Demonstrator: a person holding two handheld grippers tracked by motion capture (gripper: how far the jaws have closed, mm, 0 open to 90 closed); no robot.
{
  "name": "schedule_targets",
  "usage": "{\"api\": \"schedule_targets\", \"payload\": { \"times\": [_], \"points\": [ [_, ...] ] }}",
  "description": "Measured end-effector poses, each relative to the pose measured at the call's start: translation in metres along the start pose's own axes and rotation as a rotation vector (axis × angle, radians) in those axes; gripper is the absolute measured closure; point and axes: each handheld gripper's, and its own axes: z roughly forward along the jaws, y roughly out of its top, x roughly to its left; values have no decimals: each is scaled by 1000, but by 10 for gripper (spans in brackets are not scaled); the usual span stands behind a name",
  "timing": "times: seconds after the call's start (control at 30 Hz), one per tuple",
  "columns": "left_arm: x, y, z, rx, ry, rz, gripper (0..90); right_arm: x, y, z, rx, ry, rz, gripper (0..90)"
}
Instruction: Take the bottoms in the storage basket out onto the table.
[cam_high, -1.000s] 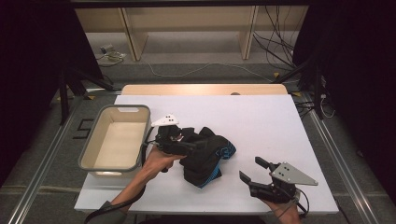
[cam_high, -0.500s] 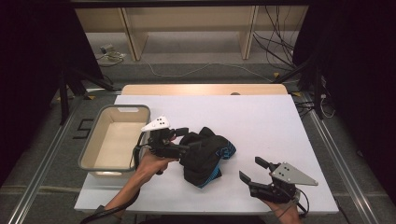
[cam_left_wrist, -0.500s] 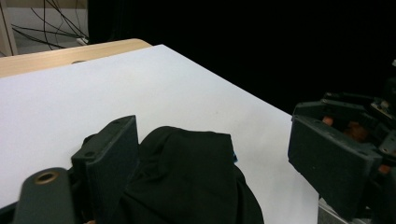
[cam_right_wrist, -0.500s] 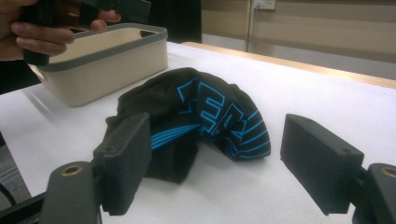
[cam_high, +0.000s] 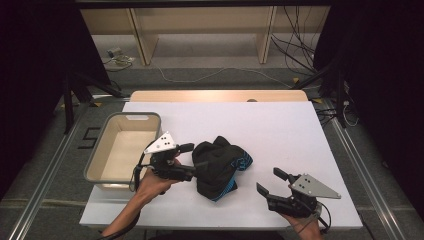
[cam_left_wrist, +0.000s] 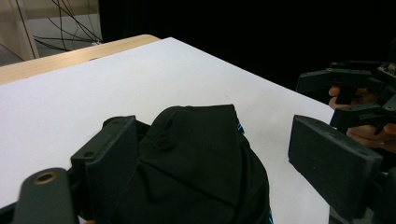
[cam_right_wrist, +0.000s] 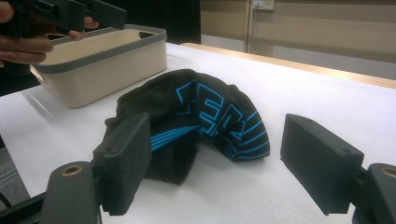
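White tabletop (cam_high: 300, 135) w/ a wooden strip along its far edge, dark curtains both sides, shelving and loose cables on the floor behind. Near the table's middle, a bit toward the person, lies a crumpled black garment (cam_high: 217, 165) w/ blue lettering and stripes. A beige bin (cam_high: 102, 172) w/ a grey rim sits at the left edge, nothing visible inside.

Left gripper (cam_high: 192, 159) is right at the garment's left side, jaws spread wide. In the left gripper view the cloth (cam_left_wrist: 196, 163) bulges up between the two pads; the left pad sits against or just beside a fold, the other pad stands clear of the fabric, so it's a straddle, not a pinch. Right gripper (cam_high: 272, 182) hangs near the front right corner, apart from the garment, jaws likewise spread w/ nothing between them; in its own view the garment (cam_right_wrist: 210, 116) lies straight ahead w/ bare table in between.

Key relation: the cloth sits inside the left jaws' gap already, and the bin is on that same side, so the left hand looks far the nearer for a grab and a short carry to the bin. The heap runs roughly far-left to near-right.

Hard to tell: what kind of garment it is, how many layers are bunched, and whether the left pad truly touches. Lettering is folded over, only partly readable.
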Motion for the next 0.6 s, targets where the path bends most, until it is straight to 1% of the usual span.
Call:
{"api": "schedule_targets", "payload": {
  "times": [0.13, 0.2, 0.37, 0.47, 0.6],
  "points": [
    [-1, -4, -5, -13, 1, 6, 160, 0, 0, 0, 0, 2, 1, 255],
    [-1, -5, -7, -6, 6, 17, 160, 0, 0, 0, 1, 1, 2, 255],
    [0, -9, -12, -9, 14, 14, 159, 0, 0, 0, 1, 0, 3, 254],
    [1, -11, -16, -5, 24, 32, 159, 0, 0, 0, -1, -2, 5, 254],
    [1, -13, -21, -10, 24, 37, 160, -1, 0, 0, -1, -1, 6, 255]
  ]
}}
